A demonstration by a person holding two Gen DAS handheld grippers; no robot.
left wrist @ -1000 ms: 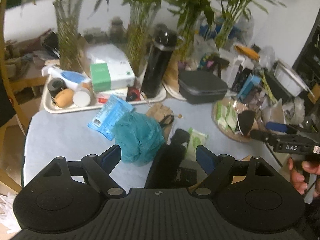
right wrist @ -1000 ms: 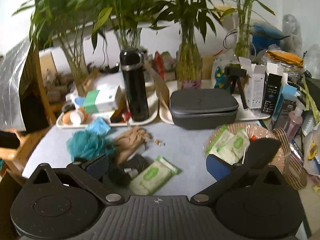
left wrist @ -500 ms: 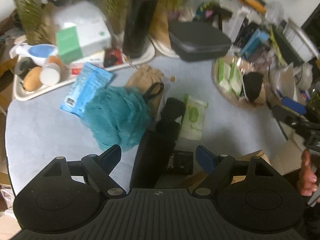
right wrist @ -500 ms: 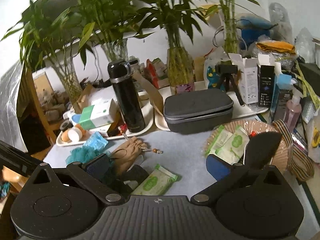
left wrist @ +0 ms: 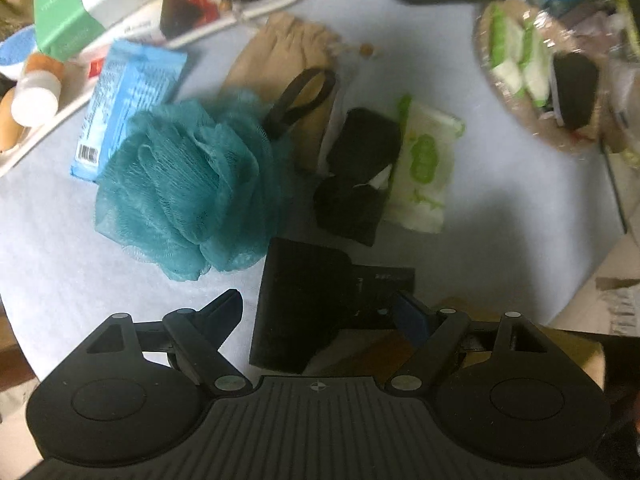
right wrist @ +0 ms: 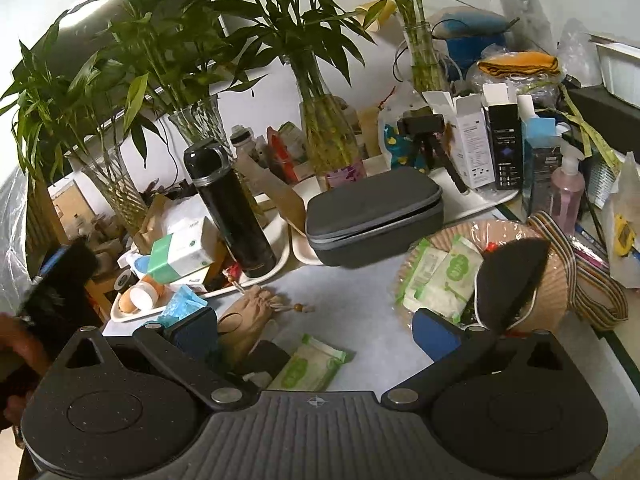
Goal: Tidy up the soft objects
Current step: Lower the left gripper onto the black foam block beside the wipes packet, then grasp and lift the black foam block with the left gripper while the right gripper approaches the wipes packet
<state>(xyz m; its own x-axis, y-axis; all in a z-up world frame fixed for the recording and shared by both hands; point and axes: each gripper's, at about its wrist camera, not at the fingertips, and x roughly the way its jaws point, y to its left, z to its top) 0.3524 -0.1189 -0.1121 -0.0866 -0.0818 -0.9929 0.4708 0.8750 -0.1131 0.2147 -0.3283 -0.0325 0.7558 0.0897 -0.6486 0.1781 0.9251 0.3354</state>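
The pale blue surface (left wrist: 500,208) is crowded: a teal bath pouf (left wrist: 188,188) lies beside a tan drawstring pouch (left wrist: 288,56), with bamboo vases (right wrist: 332,148) along the white wall behind. Since a second ago the left gripper (left wrist: 320,308) has dropped closer over the clutter, jaws wide and empty; the right gripper (right wrist: 316,332) hangs equally wide, holding nothing.

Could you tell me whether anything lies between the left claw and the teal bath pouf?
Nothing visible does. The left claw is open, and the teal bath pouf lies ahead and to its left with only bare tabletop between. The black wallet sits directly between the fingers, beside the pouf rather than in the path.
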